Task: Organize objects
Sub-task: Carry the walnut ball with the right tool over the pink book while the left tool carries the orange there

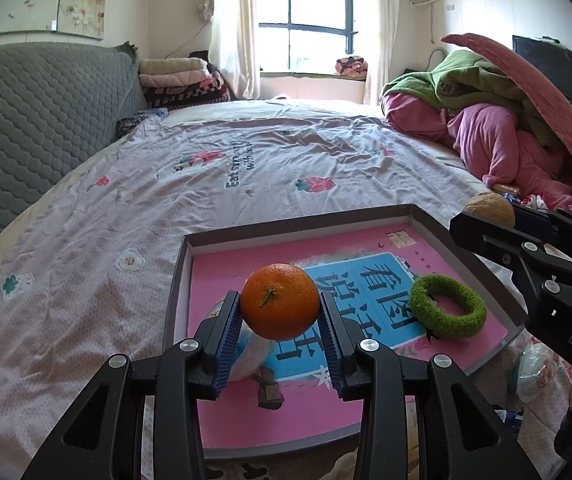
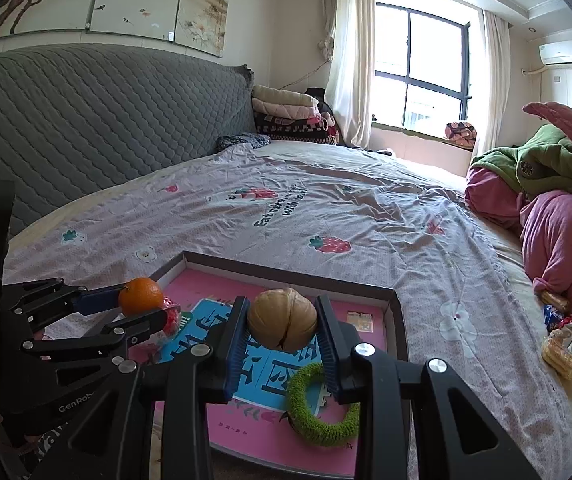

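Note:
A shallow box lid (image 1: 426, 220) with a pink and blue printed bottom lies on the bed. My left gripper (image 1: 279, 308) is shut on an orange (image 1: 279, 300) and holds it above the lid's middle. My right gripper (image 2: 281, 322) is shut on a walnut (image 2: 282, 318), also above the lid (image 2: 396, 304). The walnut (image 1: 490, 208) shows in the left wrist view at the right, past the lid's corner. The orange (image 2: 140, 296) shows in the right wrist view at the left. A green hair tie (image 1: 448, 306) lies in the lid (image 2: 322, 416). A wrapped sweet (image 2: 171, 318) lies in the lid under the orange.
The bed sheet (image 1: 205, 200) with strawberry prints spreads beyond the lid. Pink and green bedding (image 1: 498, 120) is piled at the right. Snack wrappers (image 2: 566, 340) lie on the bed right of the lid. A grey quilted headboard (image 2: 85, 120) stands at the left, folded blankets (image 2: 286, 114) at the far end.

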Demonstrator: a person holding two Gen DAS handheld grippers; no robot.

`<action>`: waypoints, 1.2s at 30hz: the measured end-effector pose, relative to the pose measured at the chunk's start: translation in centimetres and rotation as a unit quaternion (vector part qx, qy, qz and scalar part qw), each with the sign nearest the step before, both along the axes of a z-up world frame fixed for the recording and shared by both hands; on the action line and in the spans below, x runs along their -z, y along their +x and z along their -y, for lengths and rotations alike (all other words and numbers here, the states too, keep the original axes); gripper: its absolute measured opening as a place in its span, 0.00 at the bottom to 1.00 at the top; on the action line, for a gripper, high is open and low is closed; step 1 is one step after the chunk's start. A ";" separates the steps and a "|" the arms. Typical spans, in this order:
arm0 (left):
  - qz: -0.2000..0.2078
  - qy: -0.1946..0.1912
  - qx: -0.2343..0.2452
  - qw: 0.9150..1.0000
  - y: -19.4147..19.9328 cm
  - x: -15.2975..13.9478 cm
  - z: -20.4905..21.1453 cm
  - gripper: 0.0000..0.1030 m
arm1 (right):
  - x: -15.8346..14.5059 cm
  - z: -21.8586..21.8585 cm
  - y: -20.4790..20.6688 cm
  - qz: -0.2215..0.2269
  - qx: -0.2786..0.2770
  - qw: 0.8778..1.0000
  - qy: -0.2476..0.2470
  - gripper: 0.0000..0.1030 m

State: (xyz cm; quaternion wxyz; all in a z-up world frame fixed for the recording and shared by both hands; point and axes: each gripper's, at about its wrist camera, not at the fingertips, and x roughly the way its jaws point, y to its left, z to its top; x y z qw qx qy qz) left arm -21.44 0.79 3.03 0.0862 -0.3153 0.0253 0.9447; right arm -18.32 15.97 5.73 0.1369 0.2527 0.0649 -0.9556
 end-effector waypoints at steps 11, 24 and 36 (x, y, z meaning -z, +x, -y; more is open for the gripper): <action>0.014 0.002 0.007 1.000 -0.3 0.7 -0.3 0.38 | 1.1 0.2 -0.5 0.024 0.004 1.000 -0.002 0.32; 0.040 -0.014 0.021 0.999 -0.4 1.8 -1.1 0.38 | 2.1 0.3 -1.0 0.059 -0.003 0.998 -0.001 0.32; 0.090 -0.005 0.038 0.995 -0.9 3.4 -1.1 0.38 | 4.1 0.5 -1.9 0.121 -0.023 0.992 0.000 0.32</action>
